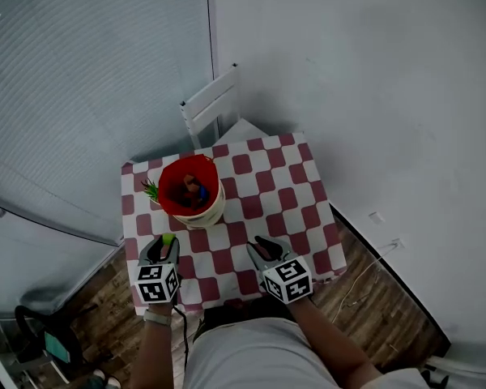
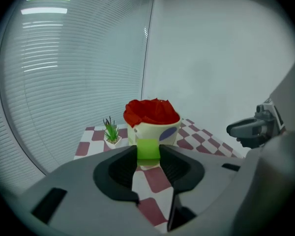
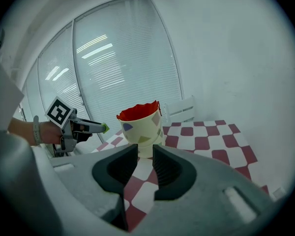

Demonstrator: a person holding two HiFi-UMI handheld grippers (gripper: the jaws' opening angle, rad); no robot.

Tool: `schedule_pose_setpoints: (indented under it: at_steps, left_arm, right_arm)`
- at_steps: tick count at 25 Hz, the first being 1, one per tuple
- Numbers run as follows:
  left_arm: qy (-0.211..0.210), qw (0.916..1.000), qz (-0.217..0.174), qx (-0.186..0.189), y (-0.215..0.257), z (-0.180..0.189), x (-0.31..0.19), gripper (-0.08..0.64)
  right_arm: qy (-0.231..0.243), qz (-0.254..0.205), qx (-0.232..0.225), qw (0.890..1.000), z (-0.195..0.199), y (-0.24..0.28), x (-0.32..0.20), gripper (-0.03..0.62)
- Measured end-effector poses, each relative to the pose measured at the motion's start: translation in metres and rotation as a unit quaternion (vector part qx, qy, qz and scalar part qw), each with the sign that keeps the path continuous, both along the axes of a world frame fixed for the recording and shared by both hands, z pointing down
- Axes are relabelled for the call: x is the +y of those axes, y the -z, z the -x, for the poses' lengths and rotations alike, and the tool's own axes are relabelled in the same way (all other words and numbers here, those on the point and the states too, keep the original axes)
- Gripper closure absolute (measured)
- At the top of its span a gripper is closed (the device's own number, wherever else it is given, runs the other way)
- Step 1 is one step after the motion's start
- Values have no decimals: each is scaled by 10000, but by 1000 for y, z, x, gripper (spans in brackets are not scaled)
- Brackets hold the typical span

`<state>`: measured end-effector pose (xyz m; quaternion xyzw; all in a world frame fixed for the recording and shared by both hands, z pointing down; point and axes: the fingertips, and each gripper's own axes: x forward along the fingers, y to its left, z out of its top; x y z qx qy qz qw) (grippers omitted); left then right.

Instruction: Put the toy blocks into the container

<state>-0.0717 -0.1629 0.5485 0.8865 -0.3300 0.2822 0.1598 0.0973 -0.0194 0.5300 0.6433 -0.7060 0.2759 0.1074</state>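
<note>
A cream container (image 1: 213,214) with a red lining stands at the table's left side and holds several toy blocks (image 1: 194,191). My left gripper (image 1: 167,241) hovers just in front of it, shut on a green block (image 2: 148,149) that fills the gap between its jaws. The container (image 2: 152,127) rises right behind that block. My right gripper (image 1: 260,244) hangs over the table's near edge, to the right of the container (image 3: 140,127). Its jaws stand a little apart with nothing between them, only tablecloth showing through the gap (image 3: 145,149). The right gripper view also catches the left gripper (image 3: 101,128).
The small table (image 1: 283,201) wears a red-and-white checked cloth. A tiny potted plant (image 1: 151,190) sits left of the container. A white chair (image 1: 215,104) stands behind the table against the blinds. A white wall runs along the right.
</note>
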Motion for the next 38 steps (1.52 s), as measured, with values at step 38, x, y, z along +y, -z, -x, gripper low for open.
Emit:
schedule_pose_setpoints:
  at_steps: [38]
  left_arm:
    - [84,9988,-466,109,35,-83,-73,379]
  right_arm:
    - [-13,10,-251,9997,-53,-1,-8,499]
